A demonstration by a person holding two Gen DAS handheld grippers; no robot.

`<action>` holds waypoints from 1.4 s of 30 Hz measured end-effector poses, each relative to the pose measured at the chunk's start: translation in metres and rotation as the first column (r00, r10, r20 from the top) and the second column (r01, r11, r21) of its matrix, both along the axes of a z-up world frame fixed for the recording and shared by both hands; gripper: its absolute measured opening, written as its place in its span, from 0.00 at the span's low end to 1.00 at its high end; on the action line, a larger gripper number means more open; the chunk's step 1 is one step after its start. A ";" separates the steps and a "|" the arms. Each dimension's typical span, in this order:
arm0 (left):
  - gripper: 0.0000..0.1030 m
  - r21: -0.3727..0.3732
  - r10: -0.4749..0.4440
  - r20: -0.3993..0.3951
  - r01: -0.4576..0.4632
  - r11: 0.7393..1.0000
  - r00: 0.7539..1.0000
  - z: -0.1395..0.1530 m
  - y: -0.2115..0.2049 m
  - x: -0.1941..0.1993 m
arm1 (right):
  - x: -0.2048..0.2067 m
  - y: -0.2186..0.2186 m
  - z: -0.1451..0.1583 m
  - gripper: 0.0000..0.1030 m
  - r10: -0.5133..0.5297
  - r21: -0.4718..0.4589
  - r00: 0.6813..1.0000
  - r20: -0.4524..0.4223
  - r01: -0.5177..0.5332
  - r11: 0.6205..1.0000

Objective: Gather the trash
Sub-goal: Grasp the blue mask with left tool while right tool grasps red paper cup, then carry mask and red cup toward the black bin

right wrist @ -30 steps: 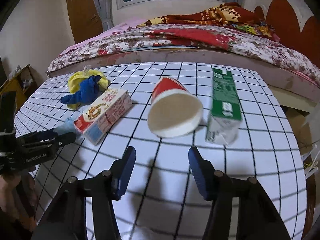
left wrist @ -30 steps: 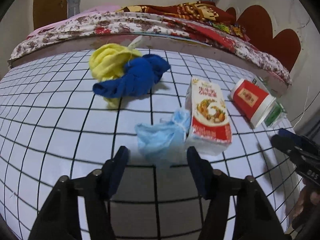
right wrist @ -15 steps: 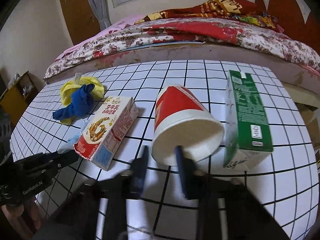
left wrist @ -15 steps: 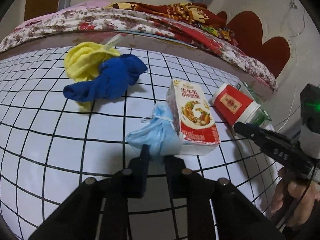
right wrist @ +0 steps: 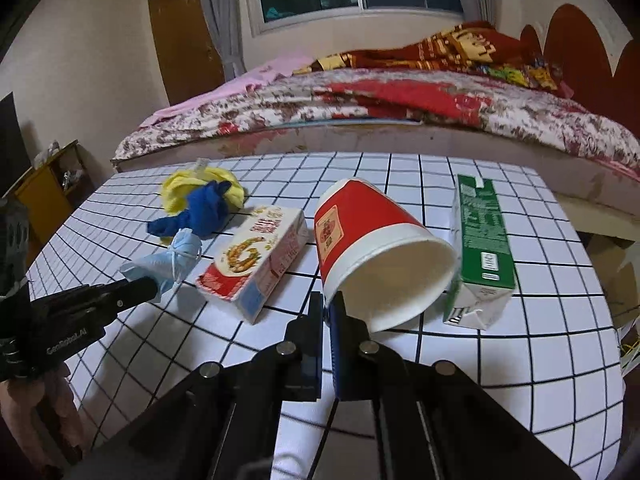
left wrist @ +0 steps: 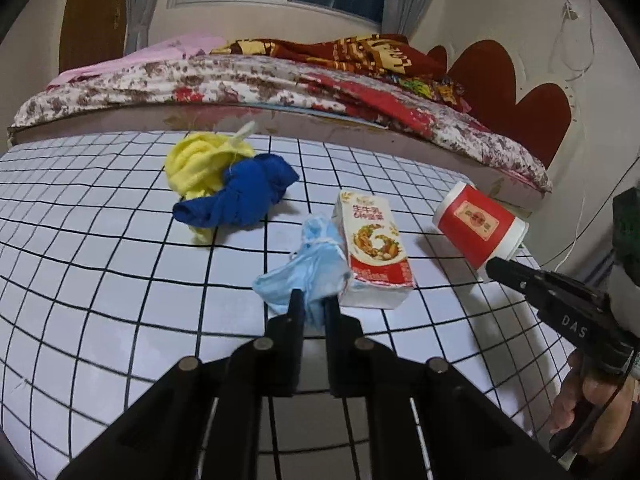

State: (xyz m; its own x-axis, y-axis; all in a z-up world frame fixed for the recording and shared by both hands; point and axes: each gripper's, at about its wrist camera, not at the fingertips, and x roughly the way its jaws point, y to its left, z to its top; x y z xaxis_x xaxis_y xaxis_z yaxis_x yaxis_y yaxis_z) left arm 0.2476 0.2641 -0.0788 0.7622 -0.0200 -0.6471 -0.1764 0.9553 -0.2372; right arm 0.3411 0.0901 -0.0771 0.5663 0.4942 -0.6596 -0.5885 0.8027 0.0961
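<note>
Pinching the crumpled light-blue face mask (left wrist: 310,268) between its two black fingers, the left gripper (left wrist: 311,309) has just closed its jaws on the near end of the cloth, and the mask hangs bunched above the white grid-lined tabletop (left wrist: 100,280). The right gripper (right wrist: 326,312) has likewise just closed, its two blue-padded fingers clamped on the near rim of the one red paper cup (right wrist: 380,256), which lies tipped with its white mouth toward the camera. Two cartons lie on the table: a red-and-white milk carton (right wrist: 256,256) flat just left of the cup, touching the mask in the left wrist view, and a green-and-white carton (right wrist: 480,240) on its side just right of the cup. Farther back sit two balled cloths touching each other, one yellow (left wrist: 200,164) and one dark blue (left wrist: 244,196). A hand (left wrist: 592,408) grips the right tool's handle. Beyond the table stands one bed with a floral quilt (right wrist: 400,116).
</note>
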 end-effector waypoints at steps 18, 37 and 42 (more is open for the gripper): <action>0.10 0.148 -0.137 0.075 0.125 0.981 0.988 0.027 -0.094 -0.062 | -0.084 -0.101 0.037 0.03 -0.076 0.072 0.995 0.067 0.071 0.995; 0.10 0.123 -0.365 0.121 0.351 0.928 0.923 0.048 -0.250 -0.087 | -0.171 -0.256 0.047 0.03 -0.284 0.107 0.953 0.105 0.273 0.956; 0.10 0.133 -0.442 0.124 0.426 0.895 0.889 0.048 -0.295 -0.095 | -0.189 -0.305 0.037 0.03 -0.357 0.088 0.929 0.094 0.350 0.933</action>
State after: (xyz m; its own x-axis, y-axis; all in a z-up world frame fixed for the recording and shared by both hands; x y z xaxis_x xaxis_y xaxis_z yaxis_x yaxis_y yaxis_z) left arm 0.1529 -0.0306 -0.0312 0.7783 -0.3124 -0.5446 0.2907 0.9482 -0.1283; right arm 0.1517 -0.2145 -0.0405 0.7775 0.2910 -0.5575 -0.2777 0.9542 0.1108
